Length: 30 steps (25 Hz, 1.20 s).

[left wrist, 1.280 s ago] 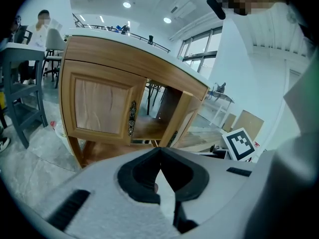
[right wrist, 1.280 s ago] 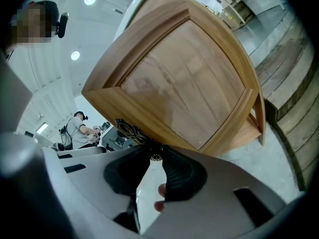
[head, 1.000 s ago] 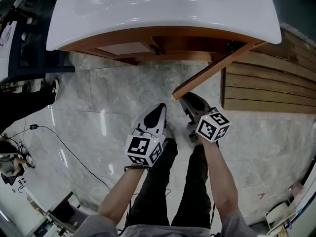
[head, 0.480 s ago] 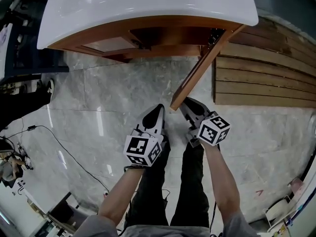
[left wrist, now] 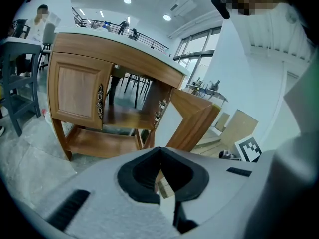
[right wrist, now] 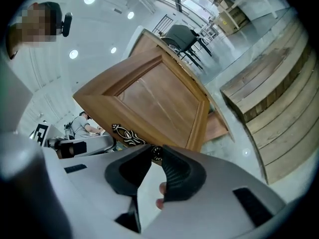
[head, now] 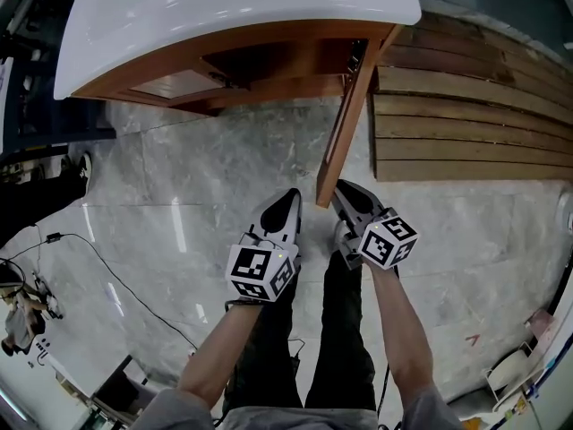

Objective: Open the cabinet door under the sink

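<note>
Under the white sink (head: 242,7) stands a wooden cabinet (head: 269,70). Its right door (head: 345,119) is swung wide, almost square to the cabinet front. My right gripper (head: 343,189) is at the door's free edge, shut on the small dark knob (right wrist: 156,154) below the ornate handle plate (right wrist: 125,134). The door panel (right wrist: 154,103) fills the right gripper view. My left gripper (head: 288,197) hangs beside it, shut and holding nothing (left wrist: 159,151). The left door (left wrist: 77,91) is closed, and the inner shelf (left wrist: 124,117) shows.
A slatted wooden platform (head: 466,124) lies right of the cabinet. Grey marble floor (head: 197,177) runs in front, with a thin cable (head: 134,280) at the left. A dark chair (left wrist: 20,88) stands left of the cabinet. My legs (head: 340,330) are below the grippers.
The right door has swung further out, from a slant to nearly straight toward me, with the right gripper still on its knob. The left gripper has hardly moved.
</note>
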Tool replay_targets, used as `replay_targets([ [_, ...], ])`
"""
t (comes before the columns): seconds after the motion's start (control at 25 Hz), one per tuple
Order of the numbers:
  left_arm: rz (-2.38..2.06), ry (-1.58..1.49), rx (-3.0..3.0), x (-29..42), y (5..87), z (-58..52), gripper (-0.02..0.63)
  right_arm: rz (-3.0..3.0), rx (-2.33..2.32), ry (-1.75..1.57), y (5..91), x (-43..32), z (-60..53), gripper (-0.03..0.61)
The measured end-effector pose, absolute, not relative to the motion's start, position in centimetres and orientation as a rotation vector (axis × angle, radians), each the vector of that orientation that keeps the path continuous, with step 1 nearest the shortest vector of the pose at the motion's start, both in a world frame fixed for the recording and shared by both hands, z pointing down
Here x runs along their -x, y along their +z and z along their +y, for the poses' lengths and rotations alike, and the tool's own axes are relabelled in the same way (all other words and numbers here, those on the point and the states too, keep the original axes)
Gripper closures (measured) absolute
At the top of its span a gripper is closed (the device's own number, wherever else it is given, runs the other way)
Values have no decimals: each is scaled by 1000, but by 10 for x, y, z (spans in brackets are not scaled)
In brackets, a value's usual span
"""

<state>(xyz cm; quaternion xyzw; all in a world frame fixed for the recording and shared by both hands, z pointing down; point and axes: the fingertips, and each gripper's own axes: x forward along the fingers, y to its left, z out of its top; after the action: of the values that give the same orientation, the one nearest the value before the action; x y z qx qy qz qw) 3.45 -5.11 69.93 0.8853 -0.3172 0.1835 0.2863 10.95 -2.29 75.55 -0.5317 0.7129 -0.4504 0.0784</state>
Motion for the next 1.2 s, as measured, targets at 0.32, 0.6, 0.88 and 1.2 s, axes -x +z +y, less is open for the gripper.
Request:
replay_targets([
  [0.32, -773, 506, -2389, -62, 699, -32, 604, 2054, 1722, -1319, 756, -148, 1, 517],
  [0.6, -716, 515, -2407, -87, 698, -17, 604, 1922, 1840, -1276, 755, -199, 21, 522],
  [0.88, -677, 528, -2426, -109, 692, -7, 604, 1934, 1854, -1258, 748, -213, 32, 547],
  [1.2, -670, 519, -2432, -125, 657, 0, 604, 1892, 1819, -1278, 709, -218, 56, 568],
])
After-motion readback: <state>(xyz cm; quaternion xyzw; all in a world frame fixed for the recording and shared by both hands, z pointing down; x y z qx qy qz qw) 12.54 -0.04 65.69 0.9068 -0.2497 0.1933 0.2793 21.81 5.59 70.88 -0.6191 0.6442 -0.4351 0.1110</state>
